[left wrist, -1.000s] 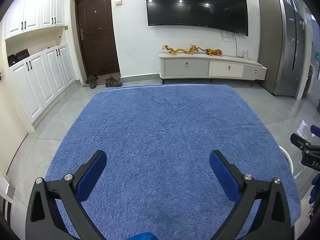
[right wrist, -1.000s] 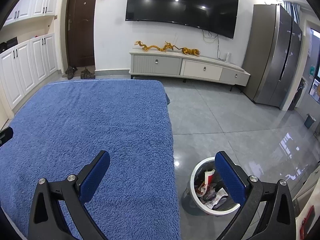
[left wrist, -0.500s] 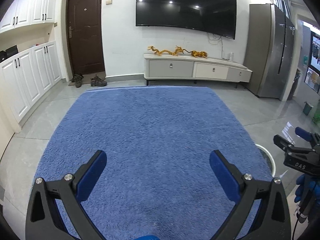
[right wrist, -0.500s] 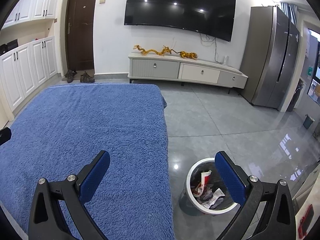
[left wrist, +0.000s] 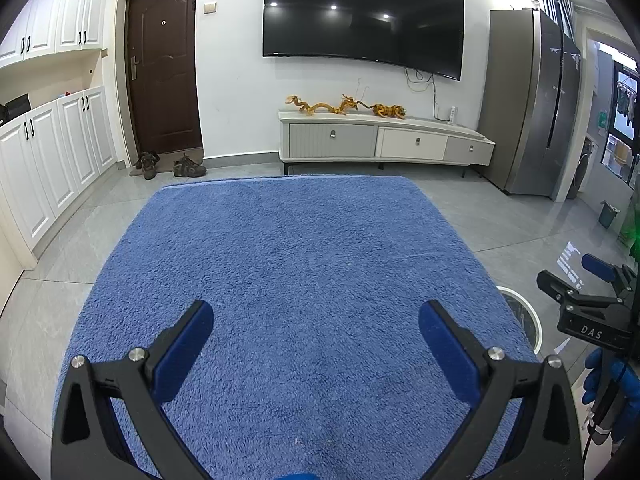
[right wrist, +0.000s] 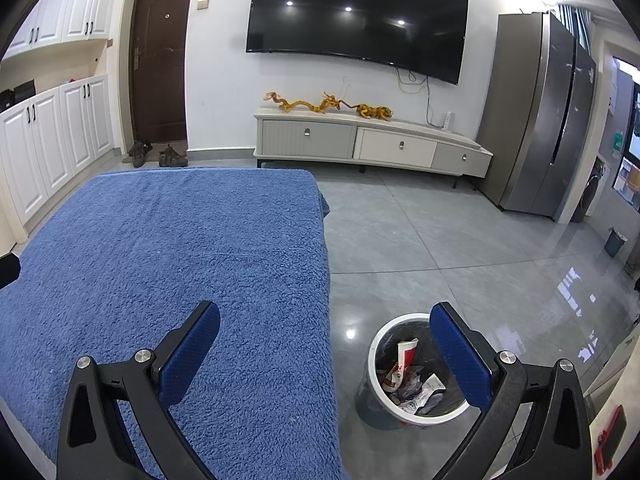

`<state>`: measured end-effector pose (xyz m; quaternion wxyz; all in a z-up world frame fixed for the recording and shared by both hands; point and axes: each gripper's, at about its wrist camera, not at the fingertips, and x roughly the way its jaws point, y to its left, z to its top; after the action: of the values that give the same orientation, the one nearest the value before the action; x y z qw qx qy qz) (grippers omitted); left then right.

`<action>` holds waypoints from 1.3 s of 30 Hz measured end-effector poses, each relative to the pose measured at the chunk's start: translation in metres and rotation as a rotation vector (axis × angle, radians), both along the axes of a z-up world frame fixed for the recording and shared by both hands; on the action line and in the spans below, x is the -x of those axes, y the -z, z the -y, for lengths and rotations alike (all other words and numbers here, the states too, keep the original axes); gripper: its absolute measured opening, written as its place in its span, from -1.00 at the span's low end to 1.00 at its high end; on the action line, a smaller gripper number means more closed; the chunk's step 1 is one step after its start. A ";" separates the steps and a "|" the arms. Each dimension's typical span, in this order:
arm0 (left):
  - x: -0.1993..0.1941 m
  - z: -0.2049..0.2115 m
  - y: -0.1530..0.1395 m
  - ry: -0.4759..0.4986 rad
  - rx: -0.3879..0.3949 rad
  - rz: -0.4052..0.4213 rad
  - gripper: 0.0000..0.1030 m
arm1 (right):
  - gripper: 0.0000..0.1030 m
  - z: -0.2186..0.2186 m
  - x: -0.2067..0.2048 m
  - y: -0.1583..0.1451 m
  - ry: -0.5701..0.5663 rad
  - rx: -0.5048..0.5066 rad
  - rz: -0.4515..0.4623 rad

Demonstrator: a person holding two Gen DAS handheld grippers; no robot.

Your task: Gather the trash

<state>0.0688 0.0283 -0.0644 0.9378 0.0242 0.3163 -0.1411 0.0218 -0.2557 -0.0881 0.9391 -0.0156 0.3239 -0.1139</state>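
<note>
The left gripper (left wrist: 316, 336) holds its fingers (left wrist: 182, 350) spread wide with nothing between them, above the blue blanket (left wrist: 304, 264) that covers the surface. The right gripper (right wrist: 326, 346) is likewise spread and empty, hanging over the blanket's right edge and the floor (right wrist: 440, 248).

Over the last second both cameras have tilted up and pulled back a little: more of the far wall shows, and the bin has slid lower in the right view. No loose trash shows on the blanket, so collecting looks finished.

The trash (right wrist: 408, 380), crumpled wrappers and a red-and-white pack, lies inside the white-rimmed bin (right wrist: 374, 350) on the floor just beside the surface.

Seen from the left view, the right gripper's body bears the letters "DAS" (left wrist: 591, 333). Print on the wrappers is too small to read.
</note>
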 end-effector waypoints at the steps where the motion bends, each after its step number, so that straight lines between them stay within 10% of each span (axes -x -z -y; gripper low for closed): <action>1: 0.000 0.000 0.000 0.000 0.000 0.000 1.00 | 0.99 0.000 0.000 0.000 0.000 0.000 0.000; 39: -0.001 0.004 0.008 -0.007 -0.026 0.001 1.00 | 0.99 0.001 0.004 0.006 0.001 -0.004 -0.012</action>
<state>0.0700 0.0247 -0.0724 0.9380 0.0356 0.3179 -0.1337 0.0179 -0.2565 -0.0936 0.9371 -0.0140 0.3297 -0.1134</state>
